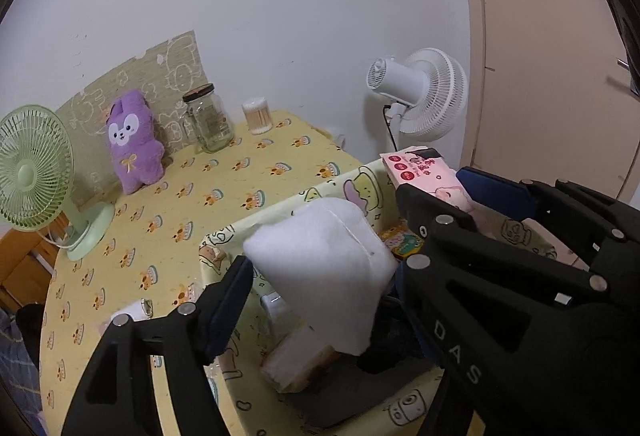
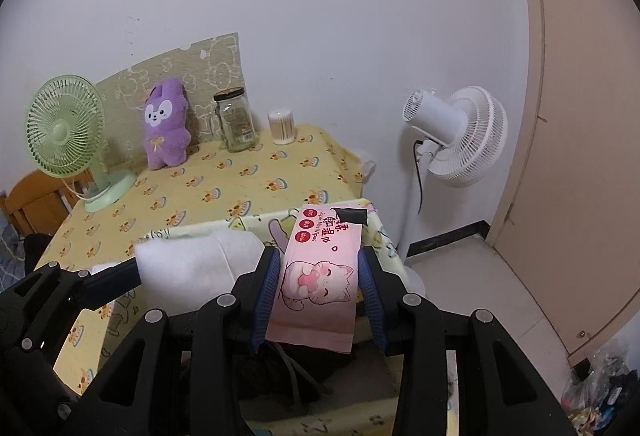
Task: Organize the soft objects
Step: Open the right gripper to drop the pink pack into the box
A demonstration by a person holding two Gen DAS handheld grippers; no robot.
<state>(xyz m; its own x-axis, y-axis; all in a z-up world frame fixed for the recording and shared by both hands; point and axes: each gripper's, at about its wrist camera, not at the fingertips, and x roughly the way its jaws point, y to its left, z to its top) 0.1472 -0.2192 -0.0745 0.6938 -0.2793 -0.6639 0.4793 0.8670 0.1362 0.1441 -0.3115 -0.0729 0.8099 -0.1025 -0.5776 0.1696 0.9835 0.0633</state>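
Right up against the lens, the right gripper (image 2: 318, 300) is clamping a pink wet wipes pack (image 2: 320, 280) between its blue pads (image 2: 267, 292), holding it flat with the cartoon cat facing up, just above the fabric storage bin (image 1: 224, 236) at the table's near edge. Next to it, the left gripper (image 1: 320, 276) is gripping a white folded cloth (image 1: 324, 264), fingers pressing in on either side of it, and the cloth is hanging over the bin's open top too. So both soft things are sitting side by side in the air, almost touching in the right wrist view.

Down inside the bin something dark is lying on the bottom, plus a pale wrapped packet (image 1: 296, 360), can't really tell what either one is.

Further back on the yellow patterned tablecloth (image 2: 224, 187), a purple plush bunny (image 2: 166, 127) is leaning against a beige printed board (image 2: 188, 75) by the wall, with a glass jar (image 2: 236, 119) and a tub of cotton swabs (image 2: 282, 127) standing just beside it. A green desk fan (image 2: 68, 131) is sitting at the left end, and a white pedestal fan (image 2: 460, 135) is standing on the floor off the right side.
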